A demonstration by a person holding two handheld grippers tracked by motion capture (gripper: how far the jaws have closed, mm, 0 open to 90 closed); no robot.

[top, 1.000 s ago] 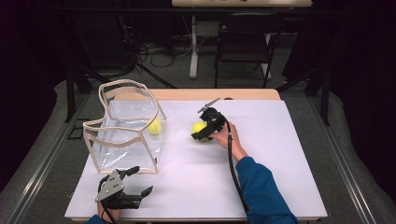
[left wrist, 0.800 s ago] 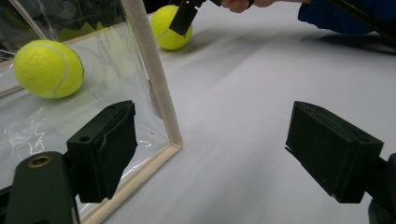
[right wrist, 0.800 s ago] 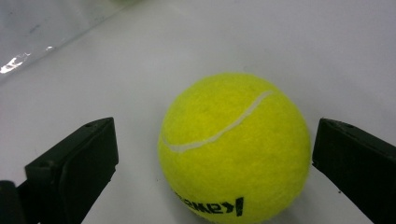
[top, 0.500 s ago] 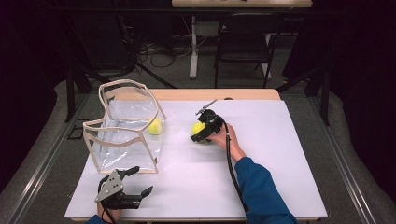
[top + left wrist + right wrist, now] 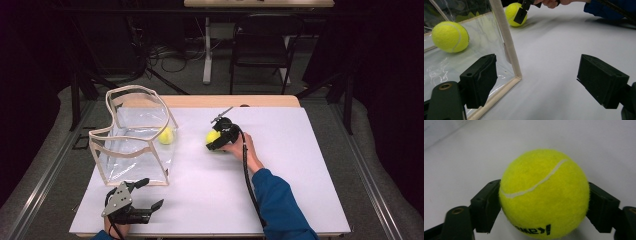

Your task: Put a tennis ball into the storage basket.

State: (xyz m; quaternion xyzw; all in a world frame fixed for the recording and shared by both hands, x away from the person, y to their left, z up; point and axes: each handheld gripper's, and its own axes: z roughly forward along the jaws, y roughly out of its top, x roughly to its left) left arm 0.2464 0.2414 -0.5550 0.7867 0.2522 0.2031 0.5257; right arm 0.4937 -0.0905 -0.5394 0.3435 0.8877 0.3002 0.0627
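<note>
Right now my right gripper [image 5: 544, 202] is squeezing a tennis ball [image 5: 544, 195] on the white tabletop [image 5: 300, 165] — fingers clamped on both sides. My left gripper [image 5: 544, 82] is resting near the clear bag [image 5: 132, 135], fingers apart — a second ball [image 5: 450, 36] is sitting inside.

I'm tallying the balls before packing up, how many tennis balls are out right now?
2. One tennis ball lies in the clear bag at the table's left; the other ball sits between the right gripper's jaws mid-table. None seems hidden.
</note>
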